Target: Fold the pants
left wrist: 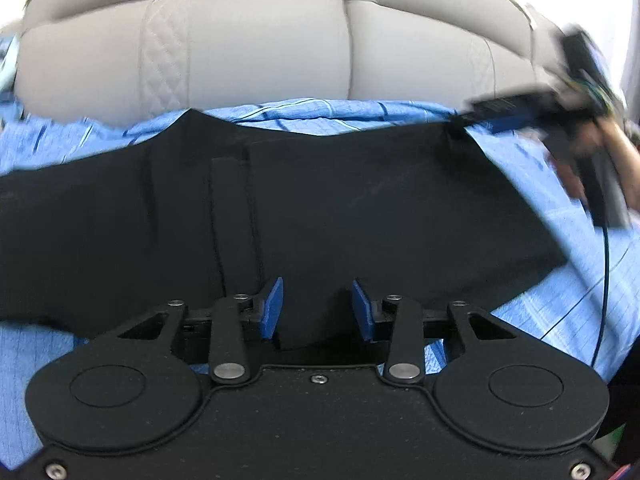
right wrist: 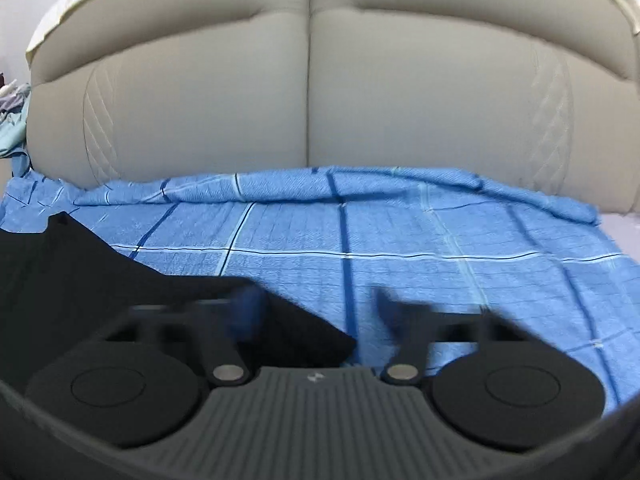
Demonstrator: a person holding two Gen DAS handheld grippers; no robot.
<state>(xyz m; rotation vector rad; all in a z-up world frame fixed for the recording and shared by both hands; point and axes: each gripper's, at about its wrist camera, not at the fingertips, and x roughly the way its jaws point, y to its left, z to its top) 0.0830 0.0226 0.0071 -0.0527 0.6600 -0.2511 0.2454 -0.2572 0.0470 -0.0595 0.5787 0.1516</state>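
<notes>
Black pants (left wrist: 320, 208) lie spread across a blue checked sheet (left wrist: 560, 304) on a bed. My left gripper (left wrist: 317, 308) is open, its blue pads on either side of the pants' near edge, where a corner of cloth lies between them. My right gripper shows in the left wrist view (left wrist: 460, 122) at the pants' far right corner, blurred. In the right wrist view my right gripper (right wrist: 316, 308) is open and blurred, with a corner of the pants (right wrist: 120, 288) under its left finger and the sheet (right wrist: 440, 240) beyond.
A padded beige headboard (left wrist: 248, 52) rises right behind the sheet, also filling the right wrist view (right wrist: 312, 88). Bunched sheet folds (right wrist: 320, 184) lie along its base. Some crumpled cloth (right wrist: 10, 120) sits at the far left.
</notes>
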